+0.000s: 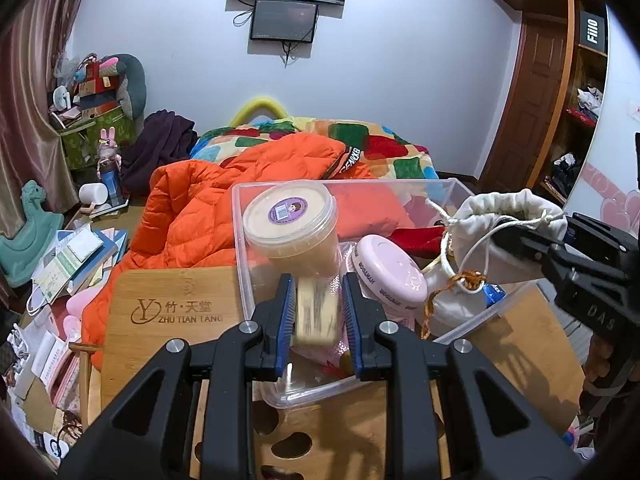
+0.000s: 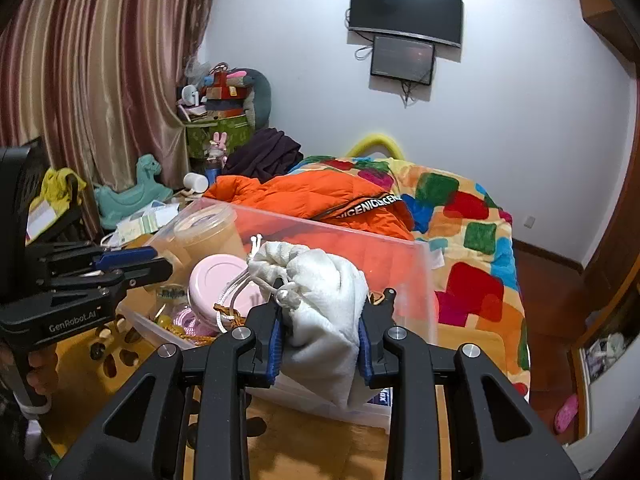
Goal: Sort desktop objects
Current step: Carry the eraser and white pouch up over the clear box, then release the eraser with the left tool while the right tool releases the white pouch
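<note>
A clear plastic bin (image 1: 246, 280) stands on a bamboo desk (image 1: 172, 308). In it are a round lidded tub (image 1: 290, 220), a pink round case (image 1: 390, 276) and other small items. My left gripper (image 1: 318, 308) is shut on a tan rectangular block (image 1: 316, 312), held over the bin's near edge. My right gripper (image 2: 322, 336) is shut on a white drawstring pouch (image 2: 320, 300), held over the bin (image 2: 416, 280); the pouch also shows in the left wrist view (image 1: 504, 220). The pink case (image 2: 220, 280) and the tub (image 2: 208, 232) lie to its left.
Behind the desk is a bed with an orange down jacket (image 1: 224, 200) and a colourful quilt (image 2: 460, 220). Books and papers (image 1: 72, 256) are piled at the left, with a teal rocking horse (image 2: 128, 192). Curtains hang left, screens on the wall.
</note>
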Tool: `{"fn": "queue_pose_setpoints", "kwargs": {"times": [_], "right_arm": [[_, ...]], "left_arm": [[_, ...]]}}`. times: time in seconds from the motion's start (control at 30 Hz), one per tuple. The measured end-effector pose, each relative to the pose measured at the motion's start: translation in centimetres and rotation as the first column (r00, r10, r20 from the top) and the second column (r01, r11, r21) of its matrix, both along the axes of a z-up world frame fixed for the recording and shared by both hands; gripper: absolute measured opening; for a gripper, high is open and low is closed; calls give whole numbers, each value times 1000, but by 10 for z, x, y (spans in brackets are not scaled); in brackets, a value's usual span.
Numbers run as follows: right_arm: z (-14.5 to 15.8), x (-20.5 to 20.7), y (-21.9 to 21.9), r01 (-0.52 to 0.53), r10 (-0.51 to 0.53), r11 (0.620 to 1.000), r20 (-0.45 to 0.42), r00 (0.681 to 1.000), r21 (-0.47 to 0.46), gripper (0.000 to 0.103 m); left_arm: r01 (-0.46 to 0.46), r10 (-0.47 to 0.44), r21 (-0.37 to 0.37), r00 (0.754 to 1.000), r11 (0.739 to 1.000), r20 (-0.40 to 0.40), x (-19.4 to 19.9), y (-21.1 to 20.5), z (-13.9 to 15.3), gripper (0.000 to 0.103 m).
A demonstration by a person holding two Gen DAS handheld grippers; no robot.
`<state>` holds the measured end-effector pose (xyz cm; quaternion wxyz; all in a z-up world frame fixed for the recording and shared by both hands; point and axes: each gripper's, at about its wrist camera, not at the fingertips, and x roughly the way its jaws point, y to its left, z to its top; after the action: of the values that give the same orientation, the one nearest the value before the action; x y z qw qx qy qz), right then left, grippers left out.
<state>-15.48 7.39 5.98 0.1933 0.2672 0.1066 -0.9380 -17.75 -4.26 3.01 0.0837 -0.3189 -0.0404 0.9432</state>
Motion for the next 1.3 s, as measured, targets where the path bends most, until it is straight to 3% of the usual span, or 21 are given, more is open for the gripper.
{"fn": "queue_pose_setpoints", "kwargs": {"times": [0.33, 0.47, 0.6, 0.67, 0.73, 0.8, 0.87, 1.3], "right_arm": [[-11, 2, -13, -6, 6, 997, 6, 1000, 79, 32], [-10, 7, -12, 6, -7, 996, 7, 1000, 85, 41], [-6, 16, -10, 28, -26, 995, -25, 999, 94, 58], [-1, 23, -9, 41, -36, 994, -52, 998, 100, 60], [2, 30, -9, 51, -43, 993, -77, 996, 106, 62], [6, 36, -9, 66, -53, 991, -110, 993, 116, 74], [9, 42, -7, 84, -67, 988, -140, 988, 126, 78], [14, 64, 10, 77, -68, 993, -105, 992, 84, 85]], "left_arm": [[5, -5, -3, 1000, 1000, 5, 2, 0, -2, 23], [16, -16, -6, 1000, 1000, -4, 6, 3, 1, 23], [20, -20, -5, 1000, 1000, -10, 12, 5, 4, 23], [24, -24, -1, 1000, 1000, -6, 15, 5, 5, 24], [29, -29, 11, 1000, 1000, -7, 18, 4, 6, 30], [26, -26, 9, 1000, 1000, -15, 22, 6, 9, 36], [25, -25, 3, 999, 1000, -28, 27, 7, 13, 39], [1, -5, -41, 996, 999, -85, 53, 17, 28, 77]]}}
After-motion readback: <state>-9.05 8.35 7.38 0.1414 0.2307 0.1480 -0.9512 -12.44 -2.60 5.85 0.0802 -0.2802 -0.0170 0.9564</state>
